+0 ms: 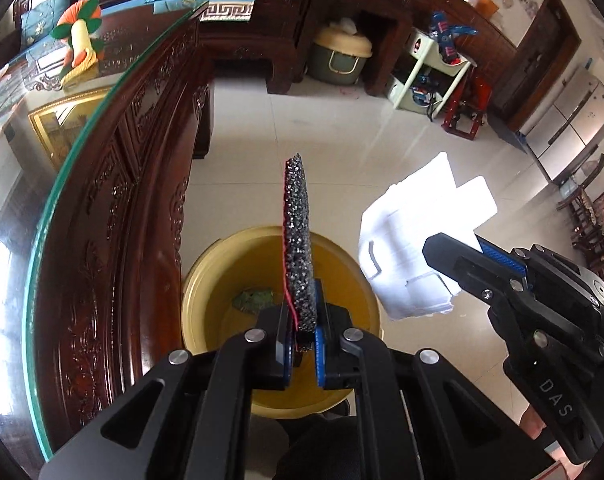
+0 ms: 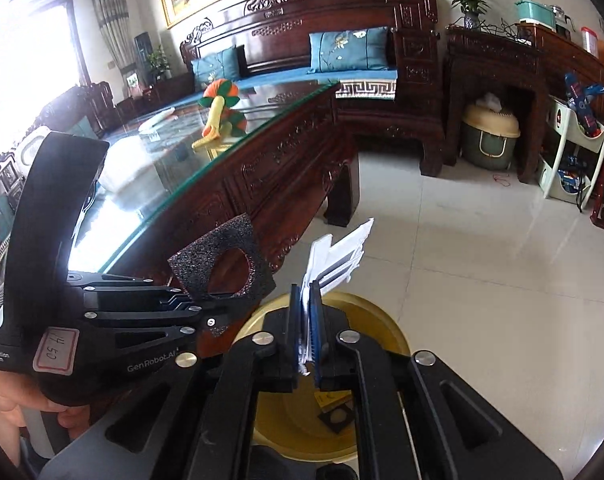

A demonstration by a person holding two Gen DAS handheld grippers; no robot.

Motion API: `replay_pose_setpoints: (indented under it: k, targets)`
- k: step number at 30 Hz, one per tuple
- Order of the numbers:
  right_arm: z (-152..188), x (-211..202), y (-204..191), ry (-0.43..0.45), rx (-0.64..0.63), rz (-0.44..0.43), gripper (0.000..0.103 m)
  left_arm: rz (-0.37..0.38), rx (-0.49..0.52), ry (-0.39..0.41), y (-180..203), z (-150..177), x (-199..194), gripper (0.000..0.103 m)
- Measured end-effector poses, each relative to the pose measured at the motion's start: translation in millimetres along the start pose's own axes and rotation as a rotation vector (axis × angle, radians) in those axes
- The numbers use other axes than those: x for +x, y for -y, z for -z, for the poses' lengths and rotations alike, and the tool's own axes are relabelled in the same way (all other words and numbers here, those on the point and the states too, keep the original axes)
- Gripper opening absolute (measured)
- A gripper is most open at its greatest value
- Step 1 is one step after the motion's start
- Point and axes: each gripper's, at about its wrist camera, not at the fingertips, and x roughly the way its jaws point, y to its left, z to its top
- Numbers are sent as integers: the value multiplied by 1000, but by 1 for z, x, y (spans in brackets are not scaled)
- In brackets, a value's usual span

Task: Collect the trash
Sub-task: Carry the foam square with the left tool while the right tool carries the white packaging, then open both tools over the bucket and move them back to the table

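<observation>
A: Left view: the left gripper (image 1: 302, 320) clamps a black foam pad (image 1: 298, 240) on edge, right above the yellow bin (image 1: 206, 280). Beside it the right gripper (image 1: 467, 254), marked "DAS", pinches white paper (image 1: 409, 240) off the bin's rim.

B: Right view: right gripper (image 2: 306, 320) tight on the paper (image 2: 341, 256), over the bin (image 2: 381, 320). I'd centre both over the bin before letting go. Left gripper (image 2: 206, 304) reads "GenRobot.AI", sticker "1450".
</observation>
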Motion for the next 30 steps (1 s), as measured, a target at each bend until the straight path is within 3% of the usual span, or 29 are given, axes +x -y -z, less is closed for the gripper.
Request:
replay_pose_setpoints:
  k: [3, 5, 7, 17, 19, 21, 26, 30]
  targets:
    - [0, 3, 0, -3, -2, 14, 8, -6, -4, -12, -2, -2, 5, 8]
    - [1, 2, 1, 2, 2, 17, 15, -8, -7, -18, -4, -2, 8, 8]
    - [1, 2, 0, 8, 1, 34, 29, -9, -6, -25, -5, -3, 10, 8]
    - [1, -16, 11, 52, 27, 89, 53, 39, 2, -50, 0, -7, 24, 10]
    - [0, -20, 14, 63, 36, 103, 55, 61, 3, -55, 2, -7, 26, 17]
    - [0, -26, 16, 79, 41, 128, 56, 67, 9, -53, 3, -7, 26, 41]
    - [-2, -36, 13, 102, 52, 118, 57, 48, 18, -33, 3, -6, 19, 45]
    - [-4, -42, 1, 135, 41, 77, 58, -6, 5, 42, -8, -1, -9, 45]
